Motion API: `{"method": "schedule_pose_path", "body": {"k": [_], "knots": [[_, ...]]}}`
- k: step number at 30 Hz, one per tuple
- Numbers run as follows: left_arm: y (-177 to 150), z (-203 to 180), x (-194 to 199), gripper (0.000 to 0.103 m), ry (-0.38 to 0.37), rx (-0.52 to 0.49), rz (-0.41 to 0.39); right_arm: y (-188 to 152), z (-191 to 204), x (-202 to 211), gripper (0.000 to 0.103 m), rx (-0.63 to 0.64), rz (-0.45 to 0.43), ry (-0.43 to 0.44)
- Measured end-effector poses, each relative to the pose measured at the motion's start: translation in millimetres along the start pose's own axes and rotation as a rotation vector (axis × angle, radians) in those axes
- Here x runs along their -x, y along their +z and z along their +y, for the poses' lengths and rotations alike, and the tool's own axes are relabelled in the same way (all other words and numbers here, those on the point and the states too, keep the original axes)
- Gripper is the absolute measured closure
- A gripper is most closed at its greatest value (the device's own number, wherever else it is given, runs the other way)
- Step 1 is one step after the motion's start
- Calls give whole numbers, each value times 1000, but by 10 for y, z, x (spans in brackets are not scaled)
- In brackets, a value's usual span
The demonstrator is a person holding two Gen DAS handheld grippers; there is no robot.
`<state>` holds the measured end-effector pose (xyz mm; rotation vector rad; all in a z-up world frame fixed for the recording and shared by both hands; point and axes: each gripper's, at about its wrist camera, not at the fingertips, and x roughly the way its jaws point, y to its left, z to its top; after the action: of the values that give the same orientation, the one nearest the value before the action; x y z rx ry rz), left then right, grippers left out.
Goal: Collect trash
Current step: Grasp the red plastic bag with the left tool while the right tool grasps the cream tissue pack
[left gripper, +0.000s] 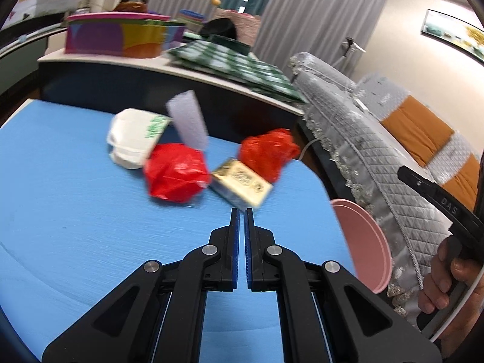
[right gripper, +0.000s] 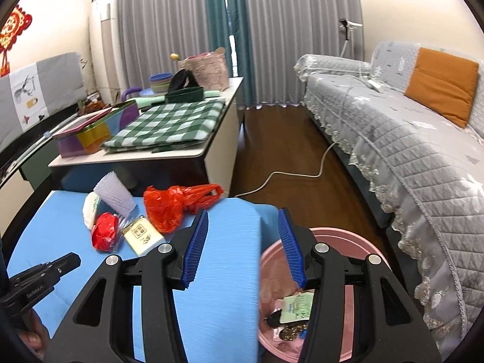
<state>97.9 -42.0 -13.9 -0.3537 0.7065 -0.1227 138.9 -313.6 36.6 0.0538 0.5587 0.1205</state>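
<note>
The left hand-held gripper point(left gripper: 242, 210) has jaws together, empty, near the blue counter point(left gripper: 75, 211) edge; the right hand-held gripper point(right gripper: 243, 214) gapes, empty, over that edge above the round pink plastic bin point(right gripper: 348, 242). Crumpled red plastic bags point(right gripper: 169, 208) lie farther in on the counter.

A second, white-topped bench point(right gripper: 193, 151) stands beyond the blue one. A green checked cloth point(right gripper: 169, 125) covers its near right part, reaching the near edge, and a colourful tin point(right gripper: 90, 134) sits at its near left corner. A stack of bowls point(right gripper: 161, 82) and a pinkish bag point(right gripper: 208, 71) stand toward the far edge. A grey quilted sofa point(right gripper: 408, 157) with an orange cushion point(right gripper: 441, 89) lines the right; a white cable point(right gripper: 290, 175) trails over the wooden floor point(right gripper: 272, 139)
</note>
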Motion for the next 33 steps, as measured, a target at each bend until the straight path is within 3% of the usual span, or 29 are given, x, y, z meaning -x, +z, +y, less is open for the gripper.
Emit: {"method": "schedule_pose_path", "body": {"k": [10,18,20,22,29,33], "knots": [[101,507,-200,99,79,62,-5,-54,409,-402,54,55,58,81],[187,762,-403,99,120,109,9,-213,747,-808,42,103,136,156],[214,802,-456,82,122,119,12,-261,834,-915,38,112,157,177],[252,830,-510,72,120,128,15,-299,899,-998,35,116,177,202],[309,894,-647,67,79,158,42,-375,1063,-1266,17,136,246,253],[334,951,-738,60,48,187,69,-382,1076,-1363,16,134,275,271]]}}
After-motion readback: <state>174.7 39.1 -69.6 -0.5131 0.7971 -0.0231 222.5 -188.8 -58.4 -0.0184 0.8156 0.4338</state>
